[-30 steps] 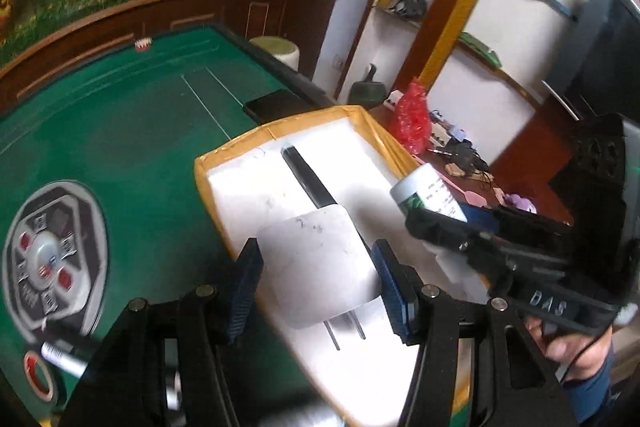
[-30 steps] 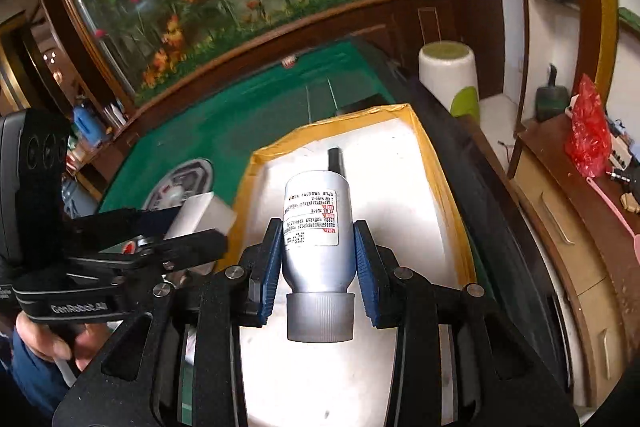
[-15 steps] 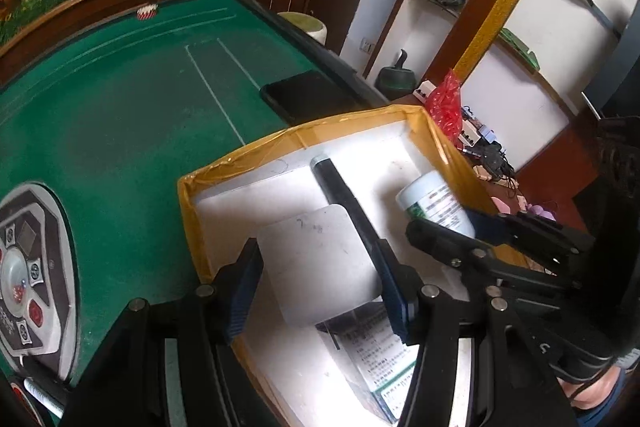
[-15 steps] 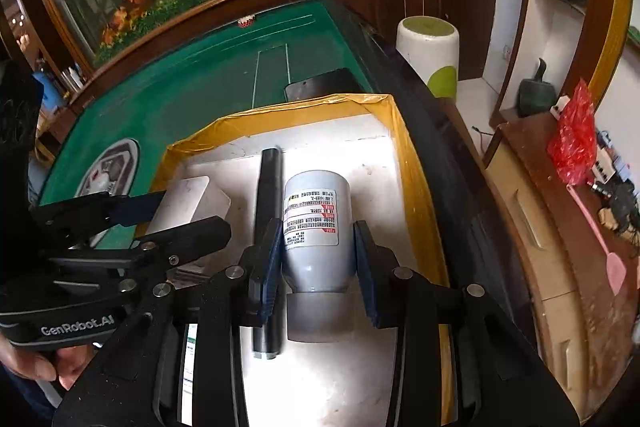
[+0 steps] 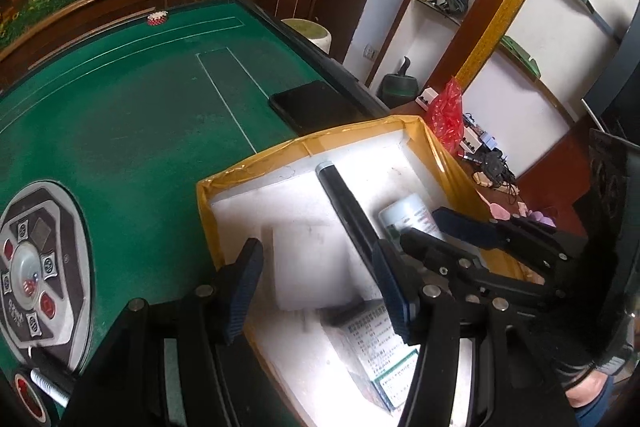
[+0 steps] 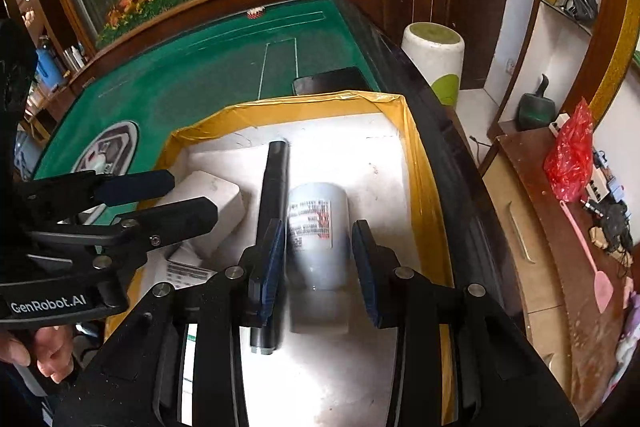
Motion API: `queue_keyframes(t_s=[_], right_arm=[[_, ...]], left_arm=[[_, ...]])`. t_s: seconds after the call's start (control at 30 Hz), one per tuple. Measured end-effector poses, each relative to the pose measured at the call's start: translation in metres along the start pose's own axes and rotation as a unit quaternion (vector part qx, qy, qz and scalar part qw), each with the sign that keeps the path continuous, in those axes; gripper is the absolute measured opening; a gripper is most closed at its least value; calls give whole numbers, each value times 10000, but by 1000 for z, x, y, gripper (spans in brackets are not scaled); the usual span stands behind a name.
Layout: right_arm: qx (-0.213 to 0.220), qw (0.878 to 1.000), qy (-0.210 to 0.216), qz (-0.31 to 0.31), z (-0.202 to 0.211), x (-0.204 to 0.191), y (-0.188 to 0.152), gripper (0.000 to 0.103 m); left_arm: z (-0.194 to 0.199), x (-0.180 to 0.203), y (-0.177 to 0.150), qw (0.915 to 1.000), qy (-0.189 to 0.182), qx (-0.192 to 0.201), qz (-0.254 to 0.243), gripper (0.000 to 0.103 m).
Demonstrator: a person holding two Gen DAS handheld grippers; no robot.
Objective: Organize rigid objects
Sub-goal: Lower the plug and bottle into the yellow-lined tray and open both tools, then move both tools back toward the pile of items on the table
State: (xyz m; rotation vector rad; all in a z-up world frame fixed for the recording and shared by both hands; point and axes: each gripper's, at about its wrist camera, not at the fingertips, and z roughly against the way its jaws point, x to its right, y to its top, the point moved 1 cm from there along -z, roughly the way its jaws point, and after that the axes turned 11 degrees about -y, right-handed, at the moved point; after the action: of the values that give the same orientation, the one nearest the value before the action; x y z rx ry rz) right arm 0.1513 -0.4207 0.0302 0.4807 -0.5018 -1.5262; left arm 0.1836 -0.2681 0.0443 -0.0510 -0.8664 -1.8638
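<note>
A white box with yellow-taped rim (image 5: 256, 163) (image 6: 420, 163) sits on the green table. In it lie a flat white block (image 5: 312, 263) (image 6: 208, 203), a black tube (image 5: 344, 203) (image 6: 274, 195), a white bottle (image 6: 318, 227) (image 5: 412, 217) and a printed carton (image 5: 376, 343). My left gripper (image 5: 316, 287) is open, its fingers either side of the white block, which rests in the box. My right gripper (image 6: 320, 267) is open around the bottle, which lies on the box floor.
A black phone (image 5: 312, 103) lies on the green felt (image 5: 120, 127) just beyond the box. A round control panel (image 5: 36, 267) is set in the table at left. A wooden side cabinet with clutter and a red bag (image 6: 572, 151) stands to the right.
Both grippers have lowered into the box and opened. The white block has left the left fingers and the bottle has left the right fingers; both now rest in the box.
</note>
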Motion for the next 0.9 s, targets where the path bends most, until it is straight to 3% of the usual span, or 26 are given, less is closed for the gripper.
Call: queue_keyframes(t_s=[0.13, 0.27, 0.37, 0.4, 0.5, 0.67, 0.9], right_arm=[[117, 9998, 41, -148, 11, 1, -1, 34], [594, 9957, 449, -557, 54, -3, -9, 34], [1218, 9832, 1111, -779, 100, -20, -29, 38], [1362, 9795, 1289, -738, 110, -28, -37, 42], [1644, 9670, 1873, -541, 131, -57, -66, 44], [1385, 9577, 2509, -277, 127, -104, -120, 44], [1077, 9647, 2401, -117, 109, -138, -168, 44]], left_arm=[[18, 1, -6, 9999, -10, 79, 63, 58], [50, 3, -23, 9996, -52, 284, 69, 58], [84, 3, -44, 9986, -122, 514, 77, 58], [94, 2, -51, 9982, -124, 580, 67, 58], [128, -4, -82, 9964, 10, 847, -15, 58], [178, -26, -142, 9932, 183, 1142, -121, 58], [220, -84, -209, 9862, 278, 1596, 331, 62]])
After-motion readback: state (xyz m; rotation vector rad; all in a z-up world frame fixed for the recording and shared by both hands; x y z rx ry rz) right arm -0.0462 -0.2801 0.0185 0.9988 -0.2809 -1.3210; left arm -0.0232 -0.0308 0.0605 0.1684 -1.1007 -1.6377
